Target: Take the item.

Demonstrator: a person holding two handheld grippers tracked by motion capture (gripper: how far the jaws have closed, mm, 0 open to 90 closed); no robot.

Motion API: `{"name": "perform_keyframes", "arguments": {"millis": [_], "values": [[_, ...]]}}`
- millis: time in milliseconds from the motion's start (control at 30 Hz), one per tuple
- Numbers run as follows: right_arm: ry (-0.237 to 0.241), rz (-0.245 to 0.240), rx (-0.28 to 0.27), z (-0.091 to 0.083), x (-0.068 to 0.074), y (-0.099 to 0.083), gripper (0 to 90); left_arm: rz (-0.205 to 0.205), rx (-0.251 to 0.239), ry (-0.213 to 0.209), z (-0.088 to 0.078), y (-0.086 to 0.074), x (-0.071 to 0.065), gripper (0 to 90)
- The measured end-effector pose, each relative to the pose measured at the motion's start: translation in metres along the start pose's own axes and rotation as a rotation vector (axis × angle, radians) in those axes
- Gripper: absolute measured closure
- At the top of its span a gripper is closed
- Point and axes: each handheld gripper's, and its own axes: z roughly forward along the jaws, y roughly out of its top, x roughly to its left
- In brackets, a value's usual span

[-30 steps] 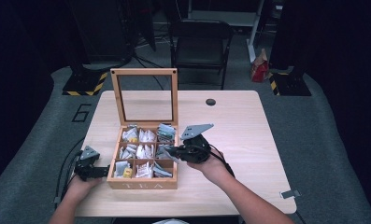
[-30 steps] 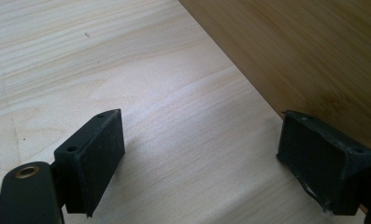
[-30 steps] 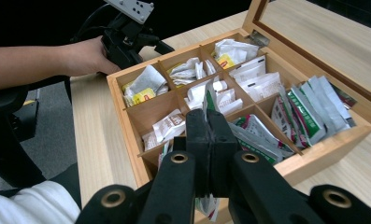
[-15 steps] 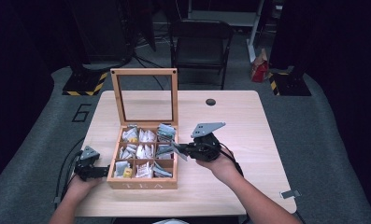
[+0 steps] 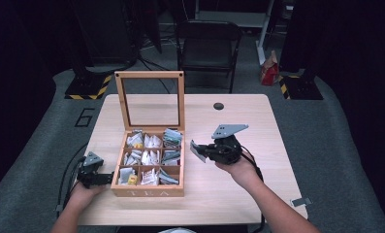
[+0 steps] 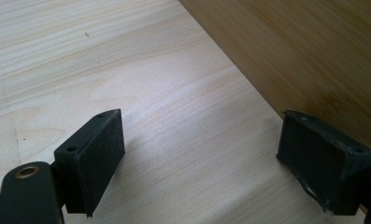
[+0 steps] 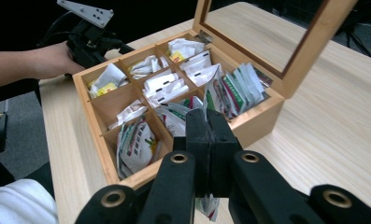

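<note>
A flat paper tea sachet (image 7: 212, 100) was held on edge between the closed jaws of the right gripper (image 5: 203, 150), lifted clear just to the right of the wooden tea box (image 5: 149, 187). It was judged light, thin and floppy, easily creased or torn, so a pinch across its flat faces near one edge seemed best. The left gripper (image 6: 204, 161) was seen with its jaws spread wide and empty, one pad beside the box's outer wall on the table (image 5: 238, 191).
</note>
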Motion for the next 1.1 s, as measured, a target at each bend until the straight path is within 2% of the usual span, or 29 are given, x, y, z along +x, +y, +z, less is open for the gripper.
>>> {"name": "perform_keyframes", "arguments": {"millis": [633,1100], "values": [[-0.097,0.048,0.010,-0.025,-0.029,-0.021,89.6,0.001,0.000,0.000,0.000,0.000,0.000,14.3],[-0.145,0.068,0.010,-0.037,-0.041,-0.030,89.6,0.000,0.000,0.000,0.000,0.000,0.000,14.3]]}}
